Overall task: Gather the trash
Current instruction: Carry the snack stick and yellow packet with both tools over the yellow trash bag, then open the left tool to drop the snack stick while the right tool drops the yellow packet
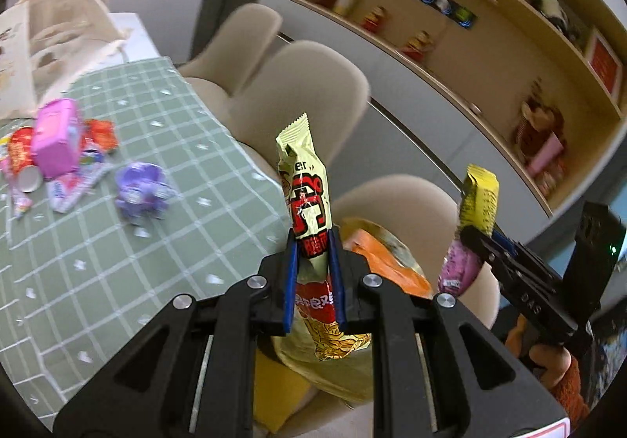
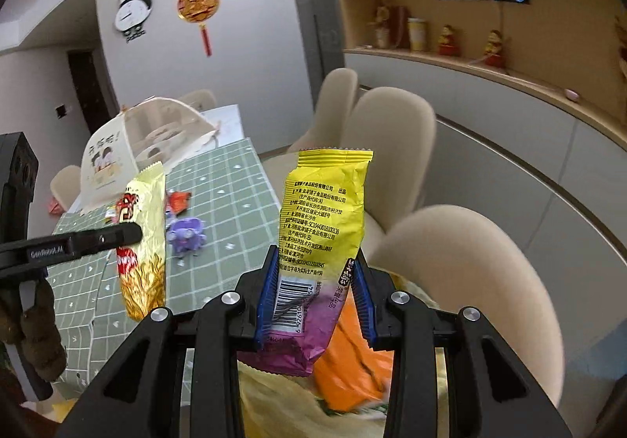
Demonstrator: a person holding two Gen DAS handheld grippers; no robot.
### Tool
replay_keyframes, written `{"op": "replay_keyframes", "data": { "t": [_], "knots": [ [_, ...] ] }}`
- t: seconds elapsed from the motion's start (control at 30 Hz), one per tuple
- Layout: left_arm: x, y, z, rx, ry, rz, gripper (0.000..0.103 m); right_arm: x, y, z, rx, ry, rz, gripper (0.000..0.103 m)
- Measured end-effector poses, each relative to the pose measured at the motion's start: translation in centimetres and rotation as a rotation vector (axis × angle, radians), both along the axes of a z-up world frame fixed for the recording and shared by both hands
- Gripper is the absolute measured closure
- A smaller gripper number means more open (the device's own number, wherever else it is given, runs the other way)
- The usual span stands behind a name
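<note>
My left gripper point(image 1: 313, 242) is shut on a pale yellow and red snack wrapper point(image 1: 303, 179), held upright off the table's right edge; it also shows in the right wrist view point(image 2: 143, 242). My right gripper point(image 2: 315, 257) is shut on a yellow and purple snack wrapper point(image 2: 325, 202), seen from the left wrist view point(image 1: 476, 210) to the right. Below both lies an orange and yellow bag point(image 2: 352, 359) with crumpled wrappers in it. More trash stays on the green checked tablecloth point(image 1: 117, 242): a purple wrapper point(image 1: 143, 189), a pink pack point(image 1: 55, 142), red wrappers point(image 1: 100, 134).
Beige chairs point(image 1: 309, 93) stand along the table's right side. A cream tote bag point(image 1: 51, 46) sits at the table's far end. A long cabinet with shelves of jars and figurines point(image 1: 431, 57) runs along the right wall.
</note>
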State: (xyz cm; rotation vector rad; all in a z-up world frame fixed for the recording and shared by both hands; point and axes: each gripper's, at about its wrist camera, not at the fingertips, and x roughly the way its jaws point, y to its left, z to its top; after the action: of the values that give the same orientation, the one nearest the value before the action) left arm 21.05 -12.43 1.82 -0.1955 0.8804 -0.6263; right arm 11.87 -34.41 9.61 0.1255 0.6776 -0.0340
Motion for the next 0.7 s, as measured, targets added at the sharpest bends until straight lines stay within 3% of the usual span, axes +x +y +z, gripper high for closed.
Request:
{"op": "replay_keyframes", "data": {
  "t": [0.43, 0.7],
  "knots": [
    [0.7, -9.7, -3.4, 0.004, 0.068, -0.155, 0.089, -3.7, -4.7, -0.8, 0.015, 0.006, -0.095, 0.069],
    [0.3, -13.8, -8.4, 0.16, 0.115, -0.223, 0.089, -4.8, -6.2, -1.8, 0.028, 0.02, -0.149, 0.069]
  ]
}}
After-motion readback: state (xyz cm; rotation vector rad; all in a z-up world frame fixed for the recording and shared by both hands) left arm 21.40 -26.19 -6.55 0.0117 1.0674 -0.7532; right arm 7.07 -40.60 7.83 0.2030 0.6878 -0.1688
